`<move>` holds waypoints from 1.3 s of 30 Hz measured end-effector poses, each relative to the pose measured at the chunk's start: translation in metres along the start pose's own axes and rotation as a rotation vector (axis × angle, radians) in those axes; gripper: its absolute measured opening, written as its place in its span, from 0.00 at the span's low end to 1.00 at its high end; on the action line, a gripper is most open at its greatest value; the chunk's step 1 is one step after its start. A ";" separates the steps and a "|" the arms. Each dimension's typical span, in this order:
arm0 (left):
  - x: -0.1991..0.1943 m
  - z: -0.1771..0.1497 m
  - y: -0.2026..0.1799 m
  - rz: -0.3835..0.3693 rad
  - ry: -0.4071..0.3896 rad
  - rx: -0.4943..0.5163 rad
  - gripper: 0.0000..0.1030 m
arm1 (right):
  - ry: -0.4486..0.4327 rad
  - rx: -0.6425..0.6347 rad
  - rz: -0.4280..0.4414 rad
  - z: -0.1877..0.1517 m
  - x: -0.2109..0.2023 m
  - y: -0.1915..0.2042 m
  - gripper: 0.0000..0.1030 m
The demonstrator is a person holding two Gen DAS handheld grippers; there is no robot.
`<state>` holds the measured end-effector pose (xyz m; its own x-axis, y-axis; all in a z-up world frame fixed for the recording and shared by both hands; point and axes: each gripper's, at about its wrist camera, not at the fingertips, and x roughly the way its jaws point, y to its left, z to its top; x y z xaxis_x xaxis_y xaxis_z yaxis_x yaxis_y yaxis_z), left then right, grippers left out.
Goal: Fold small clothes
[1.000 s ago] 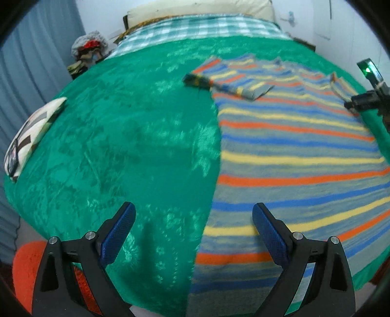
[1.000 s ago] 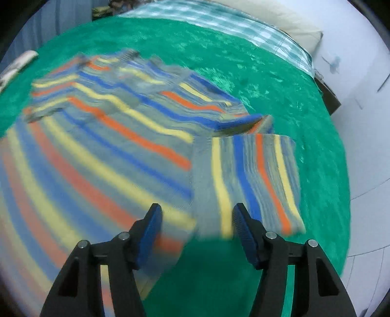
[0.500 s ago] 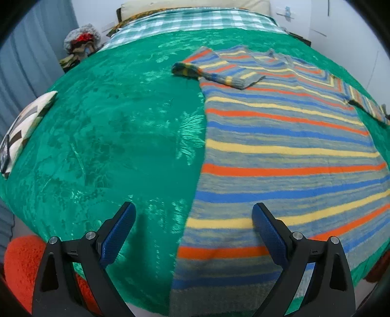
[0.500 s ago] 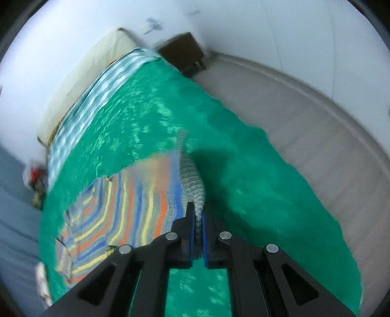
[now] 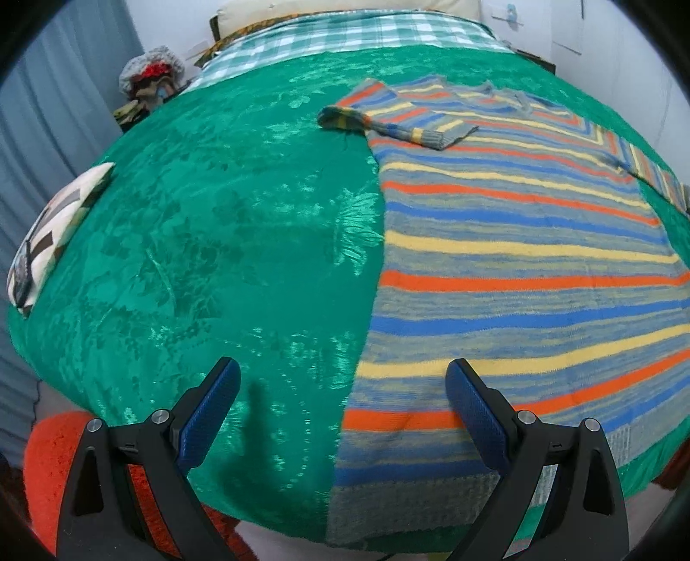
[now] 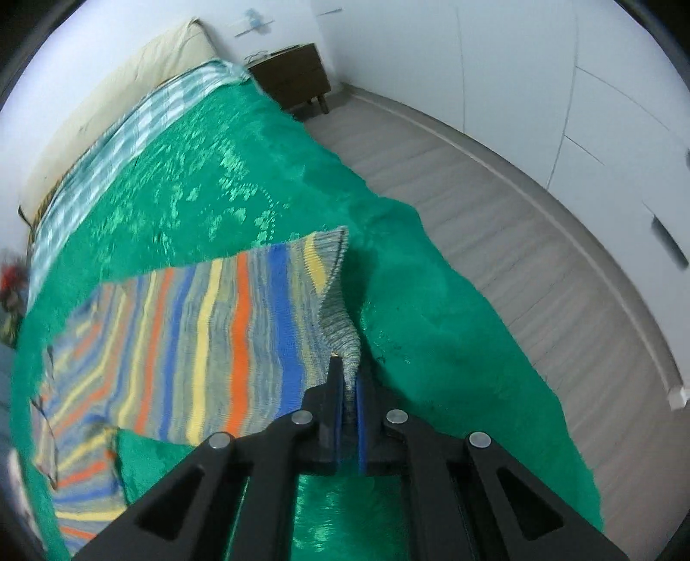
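Left wrist view: left gripper spread wide, blue pads apart, nothing between them, hovering over the near edge of the bed. Sweater laid flat on the green blanket, striped grey, blue, yellow and orange, filling the right half of the view. Hem nearest the camera, draped over the blanket's near edge; neckline far off toward the checked sheet. Left sleeve folded inward, lying across the chest, cuff resting on the body. Right sleeve stretched out toward the right rim of the view. Patterned cushion at the blanket's left edge. Pile of items beyond the bed's far left corner, too small to identify. Orange cushion below the bed edge, behind the gripper's left finger.

Right wrist view: right gripper pressed together, pinching the grey ribbed cuff of the sleeve. Cuff raised off the blanket and pulled to a peak at the fingertips; rest of the sleeve spread leftward, stripes running across it, partly blurred. More of the sweater visible at lower left. Blanket edge draped down to the right of the gripper. Grey floor beside the bed, dark nightstand at the far corner, white cabinets along the right. Pillow at the head of the bed beyond the checked sheet.
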<state>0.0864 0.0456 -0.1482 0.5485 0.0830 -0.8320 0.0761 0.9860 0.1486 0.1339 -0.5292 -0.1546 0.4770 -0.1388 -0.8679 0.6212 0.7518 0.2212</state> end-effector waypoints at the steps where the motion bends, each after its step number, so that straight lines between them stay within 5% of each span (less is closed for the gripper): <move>1: -0.001 0.000 0.001 0.002 0.000 -0.001 0.94 | -0.003 -0.006 0.011 0.000 -0.001 -0.002 0.05; 3: -0.004 0.000 0.005 0.003 0.003 -0.002 0.94 | -0.009 -0.016 -0.004 -0.003 -0.009 -0.009 0.07; 5: -0.007 0.000 0.009 0.005 0.008 -0.006 0.94 | -0.016 -0.054 -0.062 -0.008 -0.018 -0.010 0.17; 7: -0.012 0.003 0.014 0.001 0.015 -0.010 0.94 | -0.031 -0.102 -0.137 -0.014 -0.032 -0.010 0.42; 10: -0.026 0.016 0.020 -0.027 -0.004 -0.009 0.94 | -0.085 -0.162 -0.214 -0.032 -0.056 0.000 0.49; 13: -0.048 0.056 0.017 -0.086 -0.078 0.027 0.94 | -0.107 -0.235 -0.117 -0.061 -0.084 0.028 0.49; 17: -0.053 0.128 -0.016 -0.204 -0.174 0.138 0.99 | -0.059 -0.417 0.148 -0.136 -0.114 0.101 0.49; 19: -0.026 0.157 -0.048 -0.277 -0.149 0.249 0.99 | -0.009 -0.489 0.276 -0.176 -0.120 0.135 0.49; 22: 0.029 0.180 -0.085 -0.248 -0.102 0.347 0.98 | 0.070 -0.578 0.384 -0.231 -0.113 0.175 0.49; 25: 0.085 0.192 -0.108 -0.218 -0.056 0.429 0.96 | 0.147 -0.683 0.370 -0.275 -0.095 0.197 0.49; 27: 0.119 0.189 -0.111 -0.191 0.035 0.479 0.75 | 0.155 -0.759 0.337 -0.290 -0.090 0.201 0.49; 32: 0.121 0.171 -0.061 -0.320 0.168 0.445 0.65 | 0.140 -0.765 0.340 -0.291 -0.094 0.191 0.49; 35: 0.101 0.164 -0.054 -0.266 0.130 0.519 0.67 | 0.159 -0.705 0.372 -0.283 -0.089 0.187 0.49; 39: 0.080 0.175 -0.074 -0.257 -0.049 0.520 0.89 | 0.162 -0.692 0.381 -0.281 -0.085 0.187 0.51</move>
<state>0.2703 -0.0457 -0.1319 0.4955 -0.1684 -0.8521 0.6041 0.7717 0.1988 0.0347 -0.1959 -0.1645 0.4492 0.2628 -0.8539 -0.1168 0.9648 0.2354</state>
